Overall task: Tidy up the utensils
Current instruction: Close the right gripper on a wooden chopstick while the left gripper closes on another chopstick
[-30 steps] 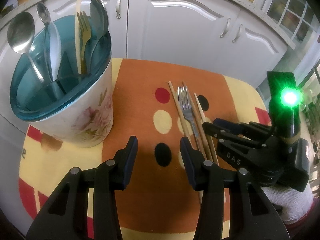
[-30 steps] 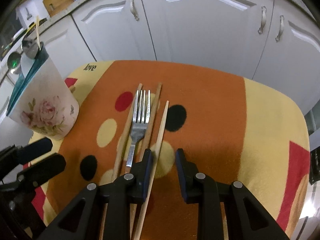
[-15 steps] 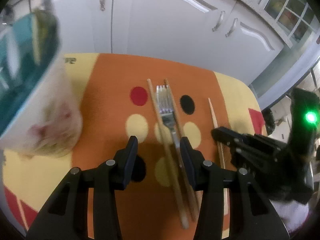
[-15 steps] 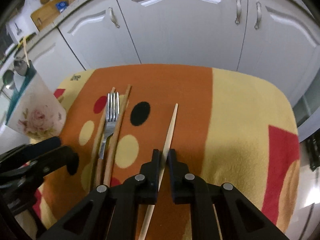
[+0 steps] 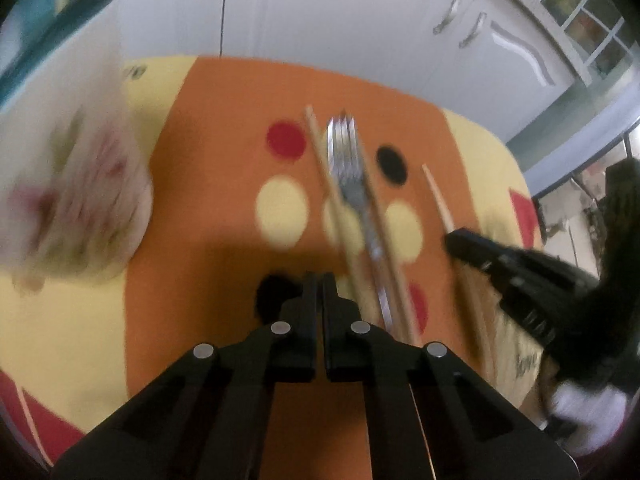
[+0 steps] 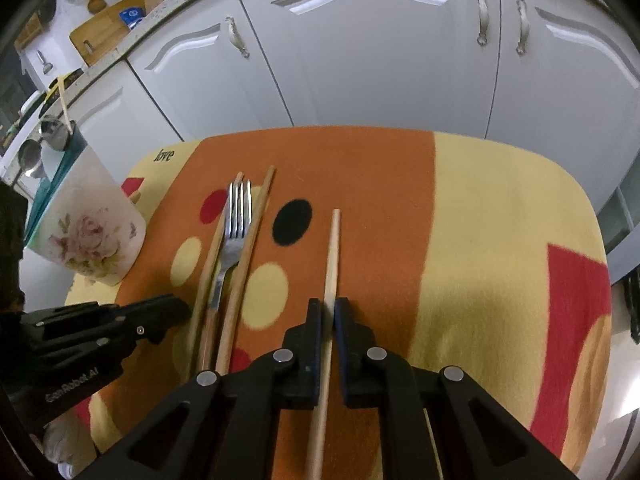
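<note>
So the right gripper is clamped down on a single pale chopstick, which runs between its pads and sticks out toward 12 o'clock over the orange stripe of the cloth. Off at about 10 o'clock from it, well apart, a fork lies flat with a chopstick tight against its left edge and another along its right edge, all three pointing roughly at 12. The left gripper has its fingers pressed completely together with nothing between them, hanging over the cloth just left of that fork bundle; in the right wrist view its black tip sits at 9 o'clock, just beside the near ends of the utensils. Further out at 10 o'clock is the floral utensil holder with a teal rim, standing upright at the cloth's left edge, spoons and a chopstick poking out the top. White cabinet doors fill the background at 12 o'clock.
</note>
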### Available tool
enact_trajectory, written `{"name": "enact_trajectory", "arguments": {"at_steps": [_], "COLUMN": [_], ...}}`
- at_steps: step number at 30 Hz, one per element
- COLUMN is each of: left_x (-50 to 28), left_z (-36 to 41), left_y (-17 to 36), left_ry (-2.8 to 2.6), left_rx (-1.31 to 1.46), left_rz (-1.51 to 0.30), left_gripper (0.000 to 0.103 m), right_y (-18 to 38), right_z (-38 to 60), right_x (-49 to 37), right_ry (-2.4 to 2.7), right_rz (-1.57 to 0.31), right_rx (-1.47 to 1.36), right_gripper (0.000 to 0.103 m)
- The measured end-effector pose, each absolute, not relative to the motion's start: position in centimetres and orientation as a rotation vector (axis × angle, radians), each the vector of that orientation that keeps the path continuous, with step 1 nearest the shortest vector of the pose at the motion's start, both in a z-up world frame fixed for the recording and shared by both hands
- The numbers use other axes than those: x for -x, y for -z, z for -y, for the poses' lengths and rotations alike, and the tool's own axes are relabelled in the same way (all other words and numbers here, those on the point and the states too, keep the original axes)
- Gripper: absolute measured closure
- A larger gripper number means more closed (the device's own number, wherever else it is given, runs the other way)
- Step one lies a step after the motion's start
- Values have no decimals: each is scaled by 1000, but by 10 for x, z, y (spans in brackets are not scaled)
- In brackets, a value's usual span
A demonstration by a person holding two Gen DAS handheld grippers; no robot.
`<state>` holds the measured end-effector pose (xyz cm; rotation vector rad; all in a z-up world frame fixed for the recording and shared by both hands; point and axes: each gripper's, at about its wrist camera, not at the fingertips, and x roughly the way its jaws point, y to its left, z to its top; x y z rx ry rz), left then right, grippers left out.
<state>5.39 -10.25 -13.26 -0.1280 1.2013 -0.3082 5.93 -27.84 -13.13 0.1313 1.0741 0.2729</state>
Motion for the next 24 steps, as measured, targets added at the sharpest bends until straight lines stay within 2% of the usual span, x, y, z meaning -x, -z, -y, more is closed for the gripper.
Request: {"name": "enact_trajectory", "arguments": {"at_steps": [7,9,11,16,19,22,24], "left_x": [-44,-52,-59,-70,-70,-69,-64], "left_z": [93,98,106,123,125,122,115], "left_y": [123,120,118,127,134,134,135], "left_ry": [311,318,323,327,313,330,333], "left_rx": [184,204,203,183,158,141,152], "left_rz": [-1181,-1176,-1162,-1185,-1195,-1201,-1208], "left_gripper": [103,100,93,89,89,96,96], "right_y": [132,131,131,133,133,132,132], "right_z": [284,282,279,282,282,281,282], "right_x": [-36,-37,-37,-40,-40,-40,-39], "right_ry": [-279,-277,-280,-282,-282,-281,-277], "right_rz": [-1091,-1094,-1101,-1102,-1104,-1100,-1093], "right_rx": [-159,-162,-151,-167,-162,-158,-160], "right_gripper": [98,98,98,98,98,98,98]}}
